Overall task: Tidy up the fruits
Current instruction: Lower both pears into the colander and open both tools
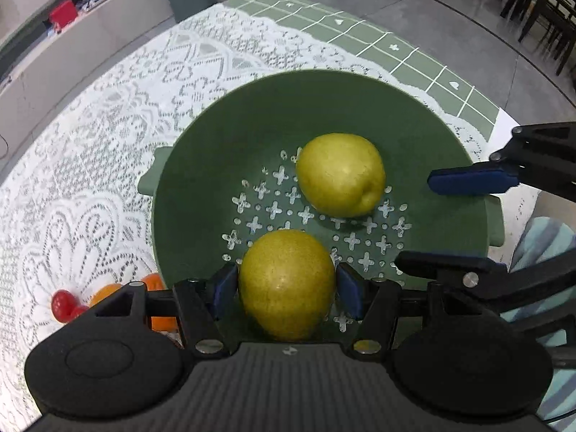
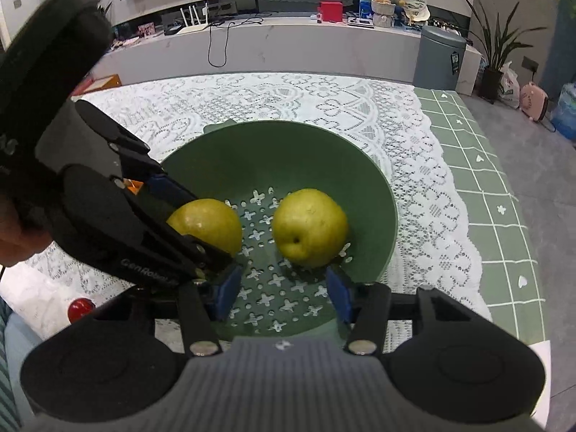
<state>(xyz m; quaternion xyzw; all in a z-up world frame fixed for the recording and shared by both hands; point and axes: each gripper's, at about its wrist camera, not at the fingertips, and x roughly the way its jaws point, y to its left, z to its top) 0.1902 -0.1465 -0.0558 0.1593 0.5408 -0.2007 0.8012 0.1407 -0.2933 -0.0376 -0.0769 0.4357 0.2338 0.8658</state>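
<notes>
My left tool (image 1: 287, 288) is clamped on a yellow-green pear (image 1: 287, 284), blue pads touching both its flanks, inside the green colander (image 1: 201, 165). The fruit sits low over the near part of the colander's perforated floor; can't tell if it rests on it. The 2nd pear (image 1: 341, 174) lies on the colander floor toward the far-right wall, apart from the held one.

My right tool (image 2: 284, 293) is over the colander's near rim w/ nothing between the pads: jaws apart, part-way closed. The 2nd pear (image 2: 310, 227) sits just beyond its tips, not touched.

Outside the colander, by its near-left wall on the lace cloth (image 1: 108, 126) of the worktop: oranges (image 1: 158, 284) and small red fruits (image 1: 64, 305), partly hidden by the left tool's body. Green checked cloth (image 1: 378, 39) lies beyond the colander's far side.
</notes>
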